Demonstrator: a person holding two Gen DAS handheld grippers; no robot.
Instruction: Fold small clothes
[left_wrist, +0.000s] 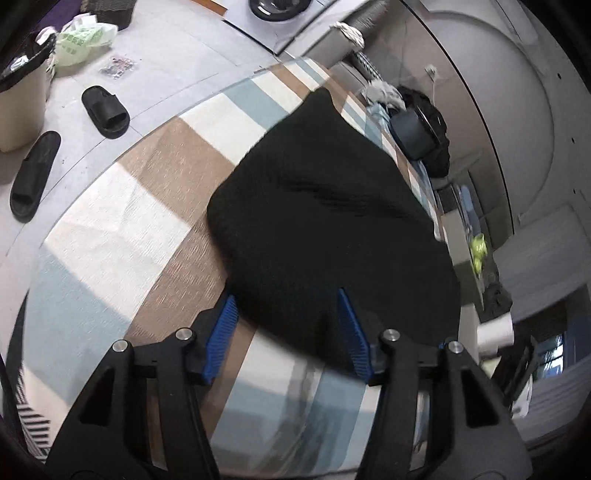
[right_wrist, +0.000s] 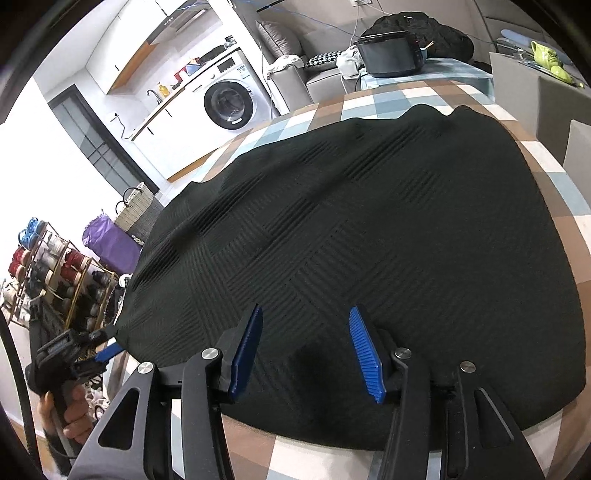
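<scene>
A black textured garment (left_wrist: 317, 206) lies spread flat on the checked tablecloth (left_wrist: 110, 236). In the left wrist view my left gripper (left_wrist: 286, 295) stands open at the garment's near edge, and the cloth lies loose between its blue pads (left_wrist: 225, 325). In the right wrist view my right gripper (right_wrist: 306, 310) is open above the garment (right_wrist: 369, 229); its pads (right_wrist: 364, 347) stand apart over the near hem. The left gripper (right_wrist: 109, 341) also shows there at the garment's left corner, held by a hand (right_wrist: 70, 410).
On the floor to the left are two black slippers (left_wrist: 105, 110), a bin (left_wrist: 20, 99) and a green plastic bag (left_wrist: 83, 40). A dark pot (right_wrist: 391, 55) stands beyond the table's far edge. A washing machine (right_wrist: 225, 103) and a shoe rack (right_wrist: 55, 273) stand further off.
</scene>
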